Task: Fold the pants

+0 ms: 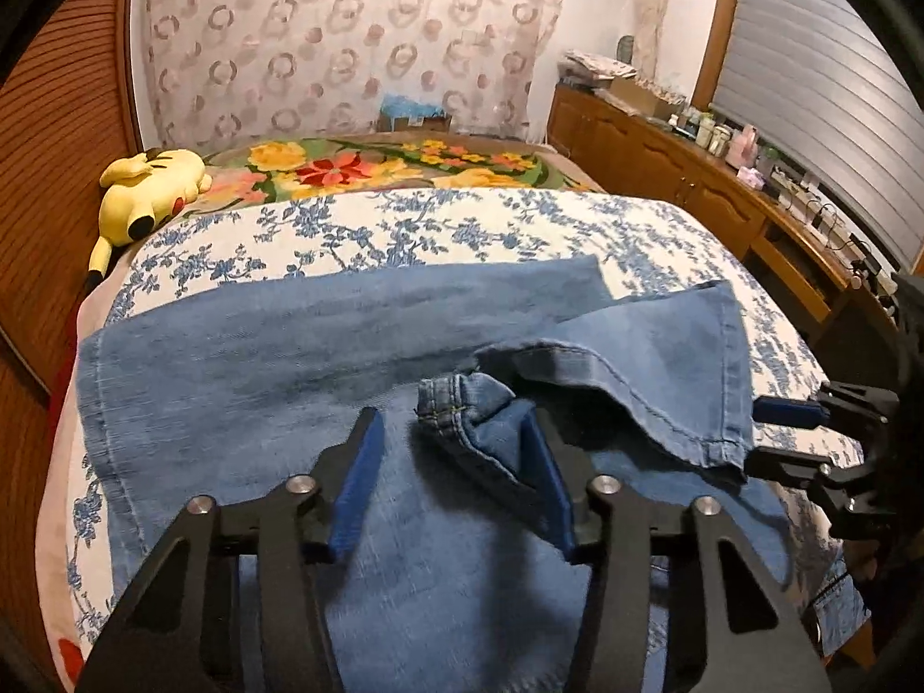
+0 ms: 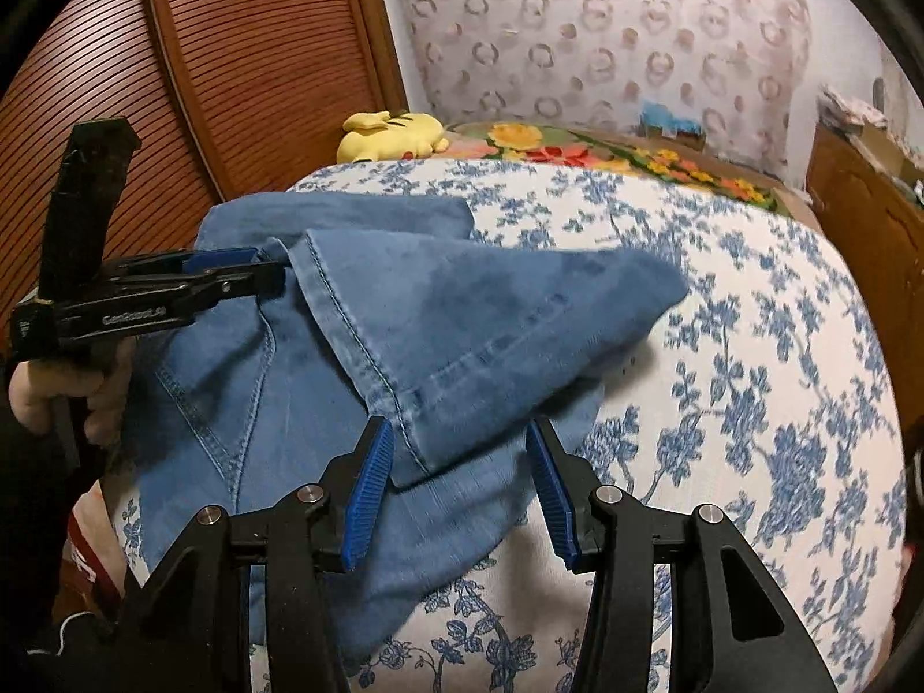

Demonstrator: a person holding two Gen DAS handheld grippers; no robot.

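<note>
Both your hand-held grippers, left (image 1: 456, 456) and right (image 2: 459, 462), spread wide over the jeans (image 1: 260, 358) on the bed (image 2: 722, 300).

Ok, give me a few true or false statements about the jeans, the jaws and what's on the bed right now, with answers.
1. The jeans lie on a blue-flowered bedspread. True.
2. The left gripper has its jaws shut on a hem. False: they stand open over the jeans.
3. A yellow plush toy lies at the far end of the bed. True.
4. The right gripper has its jaws clamped tight. False: they stand open around a trouser-leg hem.
5. The jeans are black. False: blue denim.
</note>
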